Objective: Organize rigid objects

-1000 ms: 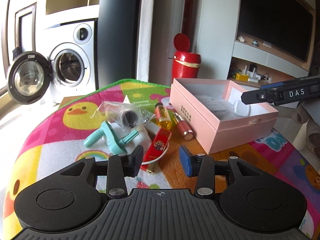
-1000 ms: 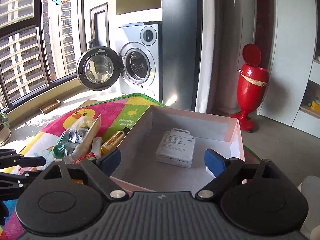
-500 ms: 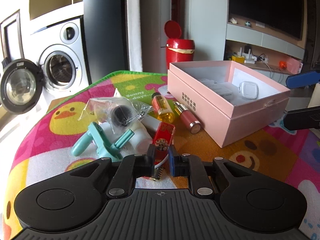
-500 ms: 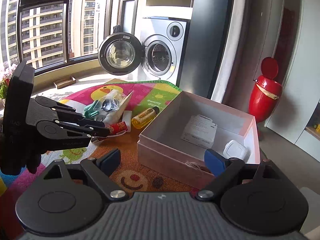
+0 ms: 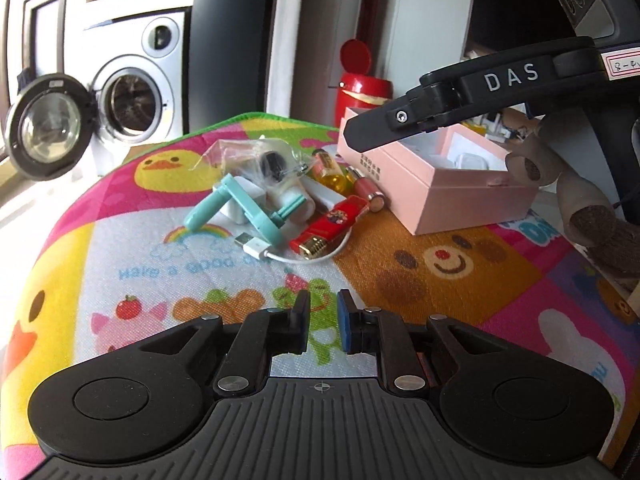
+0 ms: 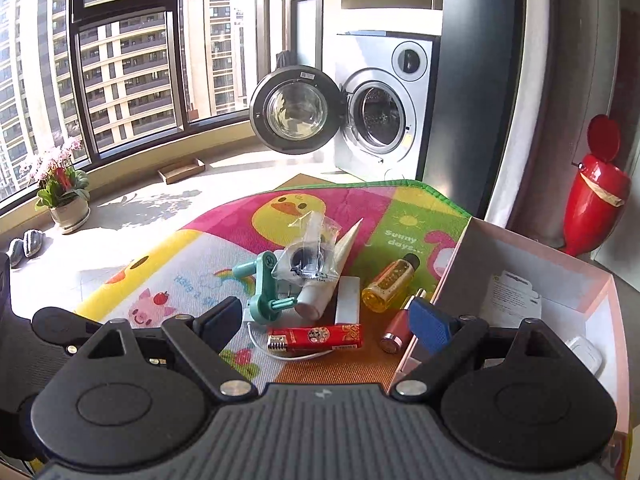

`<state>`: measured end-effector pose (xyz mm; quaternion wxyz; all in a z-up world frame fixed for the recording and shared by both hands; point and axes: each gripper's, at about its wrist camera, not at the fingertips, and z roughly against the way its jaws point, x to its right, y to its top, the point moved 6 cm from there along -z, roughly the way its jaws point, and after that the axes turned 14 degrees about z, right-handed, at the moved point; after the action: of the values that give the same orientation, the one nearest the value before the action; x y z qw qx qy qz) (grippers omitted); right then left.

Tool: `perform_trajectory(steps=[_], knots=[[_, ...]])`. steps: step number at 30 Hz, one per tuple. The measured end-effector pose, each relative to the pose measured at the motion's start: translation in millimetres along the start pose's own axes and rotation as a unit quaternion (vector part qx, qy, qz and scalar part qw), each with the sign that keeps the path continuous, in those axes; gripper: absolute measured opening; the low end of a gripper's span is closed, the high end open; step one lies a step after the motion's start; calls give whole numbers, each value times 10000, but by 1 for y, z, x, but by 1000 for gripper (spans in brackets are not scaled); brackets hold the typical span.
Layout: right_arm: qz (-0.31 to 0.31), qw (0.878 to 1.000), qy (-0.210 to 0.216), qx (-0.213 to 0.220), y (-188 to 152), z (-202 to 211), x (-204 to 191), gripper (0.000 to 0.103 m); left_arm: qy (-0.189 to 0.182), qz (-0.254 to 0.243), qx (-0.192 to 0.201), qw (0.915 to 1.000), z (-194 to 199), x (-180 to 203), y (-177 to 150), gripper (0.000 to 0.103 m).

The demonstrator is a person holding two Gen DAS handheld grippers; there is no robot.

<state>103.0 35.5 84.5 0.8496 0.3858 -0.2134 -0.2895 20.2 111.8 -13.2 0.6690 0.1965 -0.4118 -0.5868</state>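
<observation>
While a white case (image 6: 585,354) and packet (image 6: 514,294) lie inside the pink box (image 5: 460,204), still loose beside it: lighter (image 6: 316,338), bottle (image 6: 390,282), cable (image 5: 260,249), crank (image 6: 264,292); left gripper (image 5: 323,326) nearly pressed together, empty; right gripper (image 6: 324,316) spread, empty.

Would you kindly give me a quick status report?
Left gripper shut, empty. Right gripper open, empty, above red lighter. Pink box open beside pile. White cable under the lighter.

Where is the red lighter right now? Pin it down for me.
In the right wrist view the red lighter lies flat on the play mat, across a white cable, below the teal hand crank and left of the pink box.
</observation>
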Motion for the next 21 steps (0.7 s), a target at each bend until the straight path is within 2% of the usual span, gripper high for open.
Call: perform_trajectory(steps=[3, 4, 5, 7, 9, 10, 11, 13, 17, 21], knots=[[-180, 9996, -75, -210, 25, -45, 9, 85, 203, 692, 175, 9972, 4, -24, 17, 18], [-221, 9990, -78, -381, 33, -67, 12, 77, 236, 863, 208, 9958, 5, -30, 19, 18], [-253, 9983, -48, -521, 36, -82, 13, 68, 245, 979, 225, 9946, 6, -34, 20, 18], [-265, 9961, 68, -843, 38, -112, 11, 59, 213, 1150, 221, 9929, 9, -43, 21, 18], [-216, 9923, 232, -1199, 33, -132, 5, 56, 198, 1185, 222, 9925, 13, -49, 21, 18], [-142, 9911, 248, -1298, 29, -135, 1, 48, 209, 1181, 234, 9925, 15, -52, 21, 18], [-15, 9913, 216, -1302, 26, -132, -3, 39, 229, 1179, 266, 9924, 17, -56, 21, 18], [274, 9913, 263, -1258, 21, -116, -12, 29, 246, 1214, 338, 9917, 20, -61, 21, 18], [248, 9949, 446, -870, 9, -56, -13, 28, 19, 1016, 355, 9942, 19, -53, 21, 18], [429, 9974, 113, -562, -21, 12, -9, 28, -400, 344, 261, 9983, 8, -16, 22, 18]])
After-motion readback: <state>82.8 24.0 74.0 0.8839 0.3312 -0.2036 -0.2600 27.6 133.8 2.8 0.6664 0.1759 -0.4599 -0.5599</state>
